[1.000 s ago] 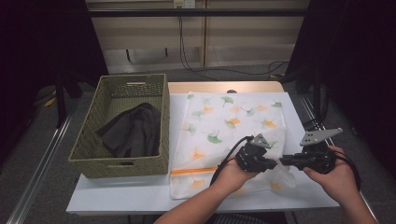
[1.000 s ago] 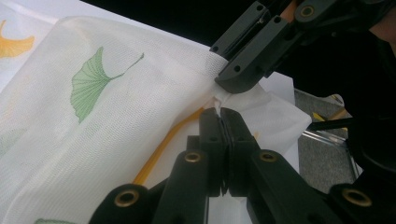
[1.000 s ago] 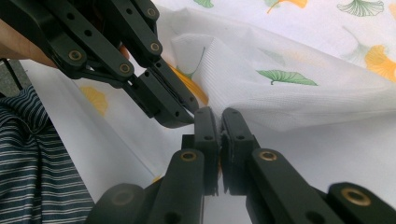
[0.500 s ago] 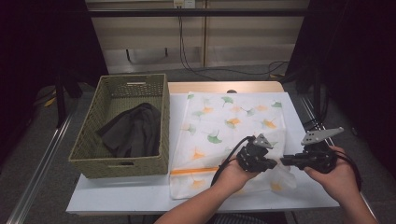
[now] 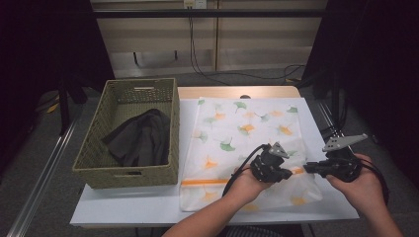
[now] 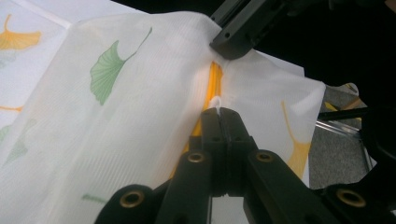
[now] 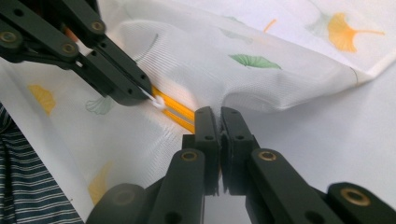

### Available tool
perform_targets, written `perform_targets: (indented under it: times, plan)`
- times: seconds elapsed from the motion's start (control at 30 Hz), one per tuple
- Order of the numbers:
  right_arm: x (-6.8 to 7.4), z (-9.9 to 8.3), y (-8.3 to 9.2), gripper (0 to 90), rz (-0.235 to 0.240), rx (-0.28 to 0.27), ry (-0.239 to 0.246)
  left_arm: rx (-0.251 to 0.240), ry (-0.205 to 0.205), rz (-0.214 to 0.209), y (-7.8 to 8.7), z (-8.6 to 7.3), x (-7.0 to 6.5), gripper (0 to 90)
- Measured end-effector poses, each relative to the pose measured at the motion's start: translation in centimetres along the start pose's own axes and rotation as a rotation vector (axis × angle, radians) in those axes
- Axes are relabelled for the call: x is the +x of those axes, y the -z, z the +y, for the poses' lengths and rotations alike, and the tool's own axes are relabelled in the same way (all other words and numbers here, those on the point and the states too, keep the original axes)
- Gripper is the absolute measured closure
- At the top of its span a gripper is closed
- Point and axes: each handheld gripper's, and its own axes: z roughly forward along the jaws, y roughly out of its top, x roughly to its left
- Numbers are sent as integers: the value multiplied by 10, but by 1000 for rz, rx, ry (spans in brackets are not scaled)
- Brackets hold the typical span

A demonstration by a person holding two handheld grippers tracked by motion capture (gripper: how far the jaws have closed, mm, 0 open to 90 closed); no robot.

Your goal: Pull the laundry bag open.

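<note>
A white mesh laundry bag printed with green and orange ginkgo leaves lies flat on the table, with an orange zipper across its near end. My left gripper is shut on the small white zipper pull, seen just past its closed tips. Facing it from the right, my right gripper is shut on the bag's fabric at the zipper's end. The two grippers' tips stand a short way apart, and the bag is lifted and puckered between them. In the right gripper view the left gripper comes in from the upper left.
A woven olive basket stands left of the bag with a dark garment inside. The bag covers most of the white table. Beyond the table's far edge are cables and a dark floor.
</note>
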Motion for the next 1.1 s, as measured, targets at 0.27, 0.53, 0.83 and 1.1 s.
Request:
perform_targets:
  times: [0.27,0.53,0.83,1.1]
  plan:
    - [-8,-5,1,872,-55,28,-31,10,5,4,3,-3,4,900]
    - [-18,-8,-1,873,-75,34,-59,27,3,21,7,-6,7,900]
    - [-24,-11,-4,873,-95,52,-78,48,-3,32,13,-11,9,900]
    - [-28,-14,-5,872,-113,60,-95,48,0,43,23,-18,14,900]
